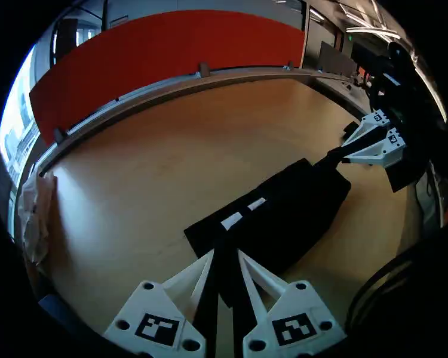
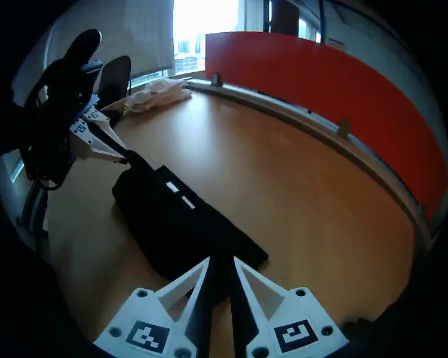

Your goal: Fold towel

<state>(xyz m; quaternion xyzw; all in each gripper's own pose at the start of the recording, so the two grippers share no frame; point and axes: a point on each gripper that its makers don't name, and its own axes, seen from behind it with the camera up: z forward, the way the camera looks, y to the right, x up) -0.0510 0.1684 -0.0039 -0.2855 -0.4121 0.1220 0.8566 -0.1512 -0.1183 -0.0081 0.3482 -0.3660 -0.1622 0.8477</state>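
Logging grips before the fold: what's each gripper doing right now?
Left gripper: closed on one end of the black towel.
Right gripper: closed on its opposite end.

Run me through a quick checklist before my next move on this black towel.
1. Left gripper jaws closed on one end of the towel: ok.
2. Right gripper jaws closed on the opposite end: ok.
3. Towel lying as a narrow strip between them on the wood: ok.
4. All towel layers caught at each end: cannot tell.
5. Bare table beside the towel, room for the fold: ok.
6. Crumpled light cloth at the table's far edge, apart from the towel: ok.
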